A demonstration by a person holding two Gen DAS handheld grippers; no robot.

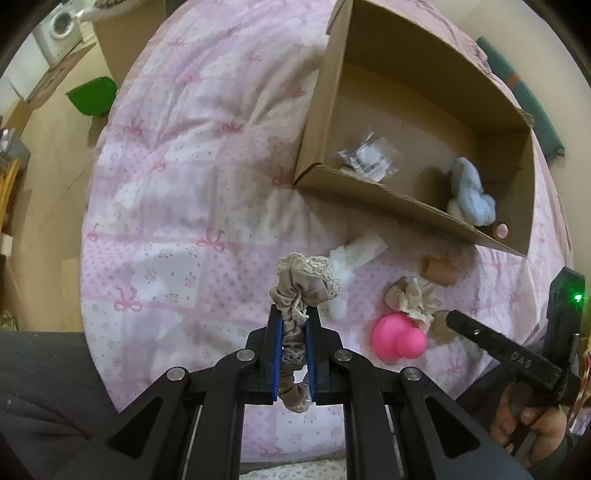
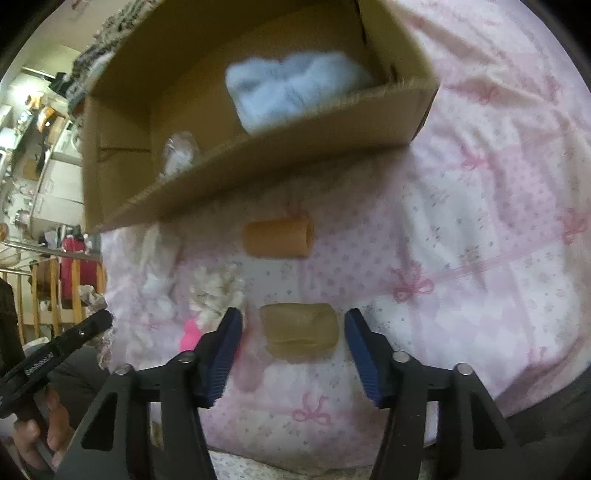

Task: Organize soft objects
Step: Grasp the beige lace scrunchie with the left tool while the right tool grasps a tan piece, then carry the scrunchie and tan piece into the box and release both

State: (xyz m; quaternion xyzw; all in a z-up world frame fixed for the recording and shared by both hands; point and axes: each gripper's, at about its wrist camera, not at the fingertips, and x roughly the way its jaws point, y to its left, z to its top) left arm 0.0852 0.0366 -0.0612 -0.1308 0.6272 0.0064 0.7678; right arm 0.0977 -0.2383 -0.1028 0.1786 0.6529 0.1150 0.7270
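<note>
The beige scrunchie with its lace trim sat pinched between the blue pads of your left tongs, lifted above the bed. Your right tongs were spread wide with nothing in them, straddling a tan soft block on the quilt. The bed wore a pink quilt printed with bows and dots. On it lay a second scrunchie, a pink toy, an orange roll and crumpled white fabric. The cardboard box held a fluffy blue item and a clear packet. Beyond the bed stood a washing machine and a green bin on the pale floor.
</note>
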